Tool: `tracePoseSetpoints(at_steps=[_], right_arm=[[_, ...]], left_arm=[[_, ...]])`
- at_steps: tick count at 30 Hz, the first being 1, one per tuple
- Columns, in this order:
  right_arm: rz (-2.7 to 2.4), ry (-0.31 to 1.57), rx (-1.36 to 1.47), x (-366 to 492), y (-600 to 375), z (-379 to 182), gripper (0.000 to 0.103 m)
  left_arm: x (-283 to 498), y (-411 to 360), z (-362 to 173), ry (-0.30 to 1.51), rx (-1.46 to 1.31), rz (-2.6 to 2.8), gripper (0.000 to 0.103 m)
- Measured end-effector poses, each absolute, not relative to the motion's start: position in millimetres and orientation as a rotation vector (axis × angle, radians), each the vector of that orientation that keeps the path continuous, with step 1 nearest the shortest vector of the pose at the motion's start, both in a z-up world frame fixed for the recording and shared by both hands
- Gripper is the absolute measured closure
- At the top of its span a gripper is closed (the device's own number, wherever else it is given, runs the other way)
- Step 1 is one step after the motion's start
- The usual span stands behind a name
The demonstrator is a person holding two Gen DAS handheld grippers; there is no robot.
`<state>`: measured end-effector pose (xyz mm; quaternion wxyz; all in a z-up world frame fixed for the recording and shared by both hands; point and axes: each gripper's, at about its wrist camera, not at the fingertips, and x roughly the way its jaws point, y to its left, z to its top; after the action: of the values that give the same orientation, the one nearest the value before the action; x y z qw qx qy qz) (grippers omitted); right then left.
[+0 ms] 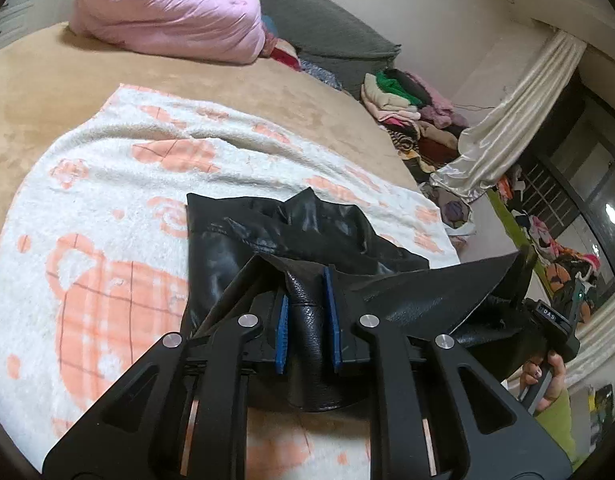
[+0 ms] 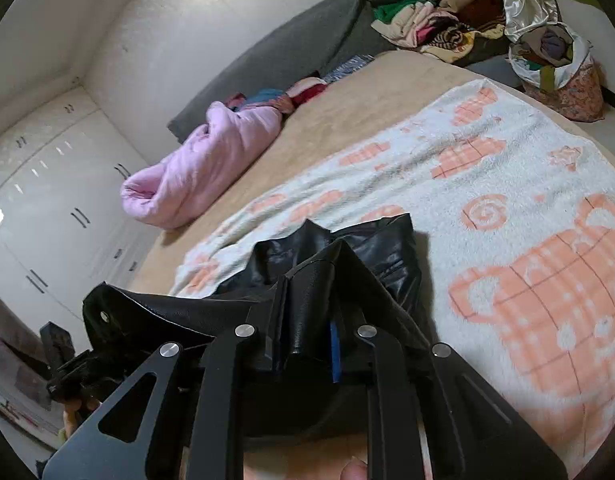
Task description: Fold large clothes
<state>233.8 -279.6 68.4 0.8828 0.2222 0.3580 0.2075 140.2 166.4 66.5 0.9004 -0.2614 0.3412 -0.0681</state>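
A black leather garment lies partly on a white towel with orange bear prints spread over the tan bed. My left gripper is shut on a fold of the garment's near edge, which sits between its blue pads. The raised edge stretches right to my right gripper's housing, held by a hand. In the right wrist view my right gripper is shut on another fold of the garment. From there the edge runs left above the towel.
A rolled pink quilt lies at the bed's far side against a grey headboard cushion. Piled clothes and a stuffed bag stand beyond the bed's corner. A cream curtain hangs at the right. White wardrobes line the wall.
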Motion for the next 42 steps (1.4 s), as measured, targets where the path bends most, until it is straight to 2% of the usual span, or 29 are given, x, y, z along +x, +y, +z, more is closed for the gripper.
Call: tracePoseSetpoints(at_steps=[12, 17, 19, 24, 26, 31, 34, 35, 39, 42], right_arm=[[0.336, 0.839, 0.436, 289.6, -267.2, 41.0, 0.079], [0.297, 0.872, 0.432, 307.0, -265.3, 29.3, 0.074], [0.283, 0.879, 0.429, 313.7, -263.6, 24.0, 0.068], [0.278, 0.853, 0.421, 318.7, -262.9, 23.8, 0.039], [0.278, 0.835, 0.404, 318.3, -263.6, 26.1, 0.039], [0.273, 0.752, 0.344, 308.5, -265.6, 36.3, 0.030], [0.266, 0.693, 0.293, 300.8, -265.4, 41.9, 0.027], [0.270, 0.679, 0.270, 298.9, -264.3, 42.5, 0.025], [0.247, 0.698, 0.107, 303.1, -245.3, 36.6, 0.025], [0.233, 0.732, -0.041, 310.7, -225.2, 24.1, 0.026]], left_arm=[[190.1, 186.5, 28.3, 0.767, -0.616, -0.114, 0.091], [202.6, 195.2, 17.4, 0.793, -0.626, -0.111, 0.086], [207.6, 196.1, 13.7, 0.805, -0.629, -0.121, 0.084], [209.0, 198.0, 14.0, 0.800, -0.637, -0.138, 0.082], [207.5, 199.6, 16.2, 0.791, -0.640, -0.146, 0.082], [203.8, 199.2, 21.5, 0.773, -0.630, -0.148, 0.078], [196.4, 200.0, 34.9, 0.705, -0.573, -0.097, 0.066], [193.4, 201.0, 41.2, 0.681, -0.551, -0.088, 0.065], [191.7, 202.6, 46.1, 0.671, -0.470, -0.038, 0.064], [205.0, 196.5, 31.3, 0.735, -0.411, -0.033, 0.062]])
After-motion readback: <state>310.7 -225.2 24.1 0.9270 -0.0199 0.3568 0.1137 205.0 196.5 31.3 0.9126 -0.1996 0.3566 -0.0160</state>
